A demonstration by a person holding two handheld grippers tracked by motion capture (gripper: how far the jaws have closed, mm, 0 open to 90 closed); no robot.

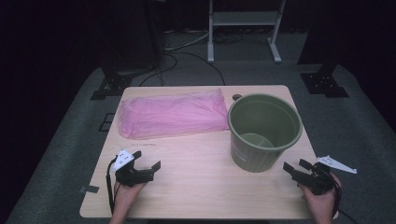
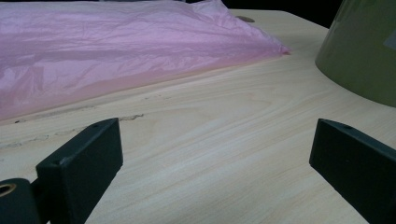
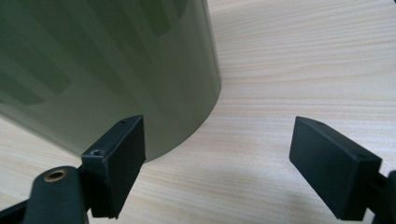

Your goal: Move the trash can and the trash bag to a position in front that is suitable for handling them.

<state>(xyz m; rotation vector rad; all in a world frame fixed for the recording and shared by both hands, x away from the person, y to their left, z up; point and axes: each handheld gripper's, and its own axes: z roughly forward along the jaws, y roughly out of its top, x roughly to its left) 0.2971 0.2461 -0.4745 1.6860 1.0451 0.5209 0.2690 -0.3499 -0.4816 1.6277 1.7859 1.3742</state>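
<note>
Jaws wide, right gripper [image 1: 295, 169] beside green bin [image 1: 264, 132].

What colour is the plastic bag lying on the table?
Pink; the plastic bag shows best in the high view.

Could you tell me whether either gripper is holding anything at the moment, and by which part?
Nothing is held. The left gripper and the right gripper both stand open over the table.

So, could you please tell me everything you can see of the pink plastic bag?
The pink plastic bag is thin, translucent, crinkled film, lying flat and spread wide on the wooden table, across its far left part. It looks unopened and slightly puffed. Its right end reaches the green bin; actual contact cannot be told. Both tools are apart from it: the left tool lies nearer, open, with bare table between.
</note>
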